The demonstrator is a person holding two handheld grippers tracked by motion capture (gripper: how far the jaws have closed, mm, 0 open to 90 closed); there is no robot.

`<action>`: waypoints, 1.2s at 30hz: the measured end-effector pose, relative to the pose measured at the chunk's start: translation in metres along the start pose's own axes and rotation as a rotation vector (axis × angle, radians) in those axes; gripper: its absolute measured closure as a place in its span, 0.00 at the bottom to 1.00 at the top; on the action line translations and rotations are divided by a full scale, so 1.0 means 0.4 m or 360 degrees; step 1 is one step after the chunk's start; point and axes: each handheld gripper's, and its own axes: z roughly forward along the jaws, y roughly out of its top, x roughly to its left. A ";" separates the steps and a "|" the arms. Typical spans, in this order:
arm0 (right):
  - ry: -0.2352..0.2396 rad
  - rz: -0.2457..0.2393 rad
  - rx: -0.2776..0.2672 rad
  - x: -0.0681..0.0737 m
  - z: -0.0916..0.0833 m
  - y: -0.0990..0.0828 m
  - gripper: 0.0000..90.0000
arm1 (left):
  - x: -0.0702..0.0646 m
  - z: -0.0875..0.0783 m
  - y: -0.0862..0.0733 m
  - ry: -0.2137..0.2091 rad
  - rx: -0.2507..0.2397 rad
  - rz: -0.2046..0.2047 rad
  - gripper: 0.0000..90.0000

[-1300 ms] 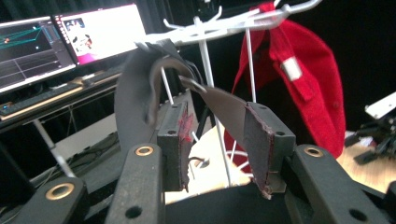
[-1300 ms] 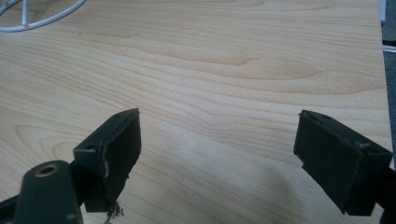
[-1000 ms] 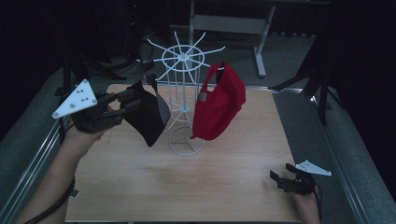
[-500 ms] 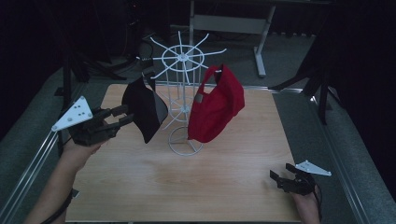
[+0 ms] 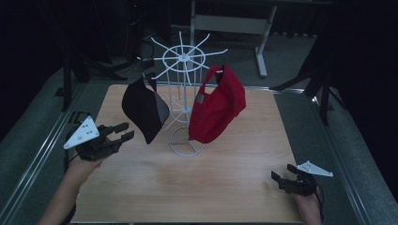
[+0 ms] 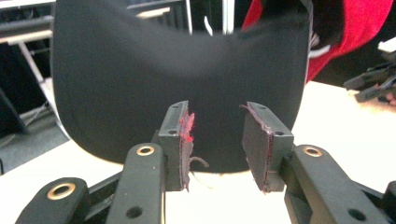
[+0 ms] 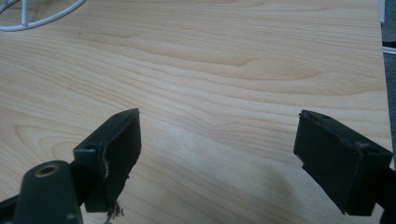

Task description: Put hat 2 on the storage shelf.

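1. Left gripper [image 5: 123, 133]: you had brought it down and away from the black cap [image 5: 143, 108] over the last second. A second earlier its jaws were at the cap; now they stood apart with nothing between them, just short of the cap's brim. State: released.
2. Black cap: it hung from an arm of the white wire rack [image 5: 184, 93], on the rack's left side, brim pointing down. In the left gripper view it loomed close ahead of your open jaws, untouched.
3. Red cap [image 5: 218, 105]: it hung on the rack's right side, apart from the black one.
4. Right gripper [image 5: 283, 178]: you kept it resting at the near right corner of the wooden table [image 5: 234, 187], jaws wide, holding nothing.
5. Reading: since the black cap stayed on its arm after your left hand withdrew, the hanging looked done, and both hands were free for whatever followed.
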 end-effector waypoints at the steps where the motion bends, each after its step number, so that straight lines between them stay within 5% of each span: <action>1: 0.0000 0.0001 0.0000 0.000 0.000 0.000 0.16 | -0.002 0.002 -0.013 0.0010 -0.0001 -0.0003 0.69; 6: 0.0004 -0.0006 -0.0001 0.000 0.000 0.000 0.16 | -0.008 0.013 -0.070 -0.0004 -0.0004 -0.0098 0.69; 19: 0.0000 -0.0016 -0.0001 0.002 0.001 0.000 0.16 | -0.024 0.022 -0.191 -0.0014 0.0089 -0.0154 0.69; 36: -0.0006 -0.0021 0.0006 0.003 0.003 0.001 0.16 | -0.010 0.001 -0.297 0.0221 0.0256 -0.0183 0.69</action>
